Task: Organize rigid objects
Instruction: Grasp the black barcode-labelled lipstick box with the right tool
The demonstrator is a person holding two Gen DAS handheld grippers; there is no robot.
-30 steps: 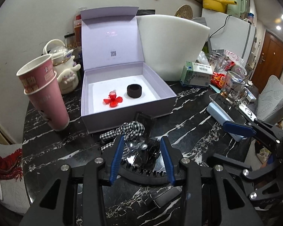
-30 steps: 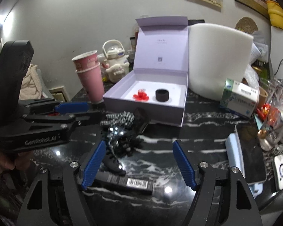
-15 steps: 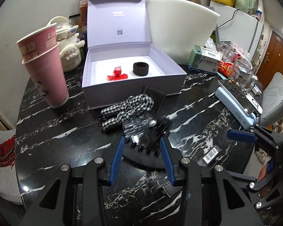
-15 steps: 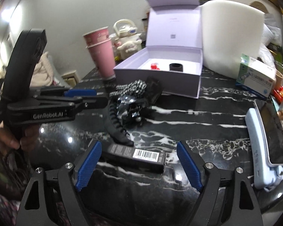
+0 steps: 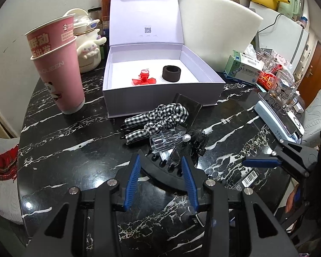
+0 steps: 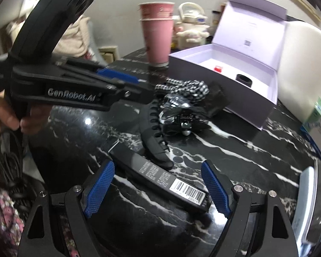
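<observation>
On the black marble table lies a black curved claw clip [image 5: 164, 176] [image 6: 154, 137]. My left gripper [image 5: 161, 171] [image 6: 143, 84] hovers just over it, jaws narrowly apart and gripping nothing. Beyond it sit a clear clip with a pearl [image 5: 164, 140], a checked scrunchie [image 5: 158, 117] and a black lace clip [image 5: 198, 141]. My right gripper [image 6: 157, 163] straddles a slim black box with a barcode [image 6: 160, 177] [image 5: 249, 178]. Its jaws are closing but stand wide, pads clear of the box. The open lilac box [image 5: 160, 98] holds a red flower clip [image 5: 143, 78] and a black ring [image 5: 171, 73].
Two stacked pink cups [image 5: 62, 75] stand left of the lilac box, with a plush-decorated pot [image 5: 89, 51] behind. A white foam block [image 5: 216, 34], a medicine box [image 5: 244, 70], a glass mug [image 5: 282, 92] and a pale blue device [image 5: 278, 124] crowd the right. A hand [image 6: 4, 115] holds the left gripper.
Both grippers have sunk toward the table. The right one has rolled and come in over the barcode box, jaws somewhat wider than at first. The left gripper's gap is unchanged.
</observation>
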